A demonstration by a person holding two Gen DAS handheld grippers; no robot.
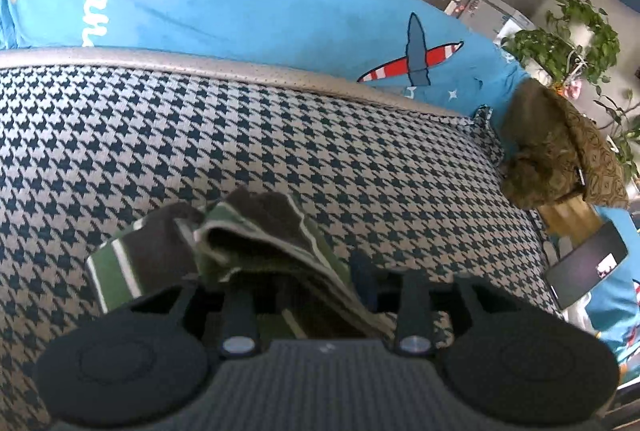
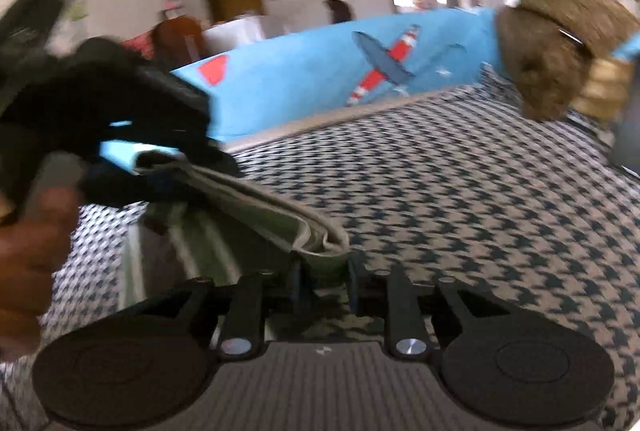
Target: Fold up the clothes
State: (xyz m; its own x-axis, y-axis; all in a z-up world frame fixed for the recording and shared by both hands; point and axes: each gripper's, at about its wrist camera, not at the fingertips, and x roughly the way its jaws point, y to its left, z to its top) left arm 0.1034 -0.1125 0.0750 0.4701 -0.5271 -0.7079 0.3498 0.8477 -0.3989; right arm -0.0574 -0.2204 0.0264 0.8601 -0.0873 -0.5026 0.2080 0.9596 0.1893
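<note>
A green, black and white striped garment [image 1: 256, 231] is bunched and lifted over the houndstooth sofa seat [image 1: 280, 135]. In the left wrist view it drapes across my left gripper [image 1: 324, 279], which is shut on a fold of it. The blurred right wrist view shows my right gripper [image 2: 326, 271] shut on a pale folded edge of the same garment [image 2: 248, 215]. My left gripper [image 2: 208, 167] sits up and to the left there, pinching the cloth's other end, with a person's hand [image 2: 28, 251] on its handle. The garment stretches between the two grippers.
A blue cover [image 1: 280, 11] with a red-and-white plane print lies over the sofa back. A brown furry cushion [image 1: 548, 151] sits at the seat's right end, and a dark phone [image 1: 586, 263] lies beyond it. Leafy plants [image 1: 568, 39] and a fridge stand behind.
</note>
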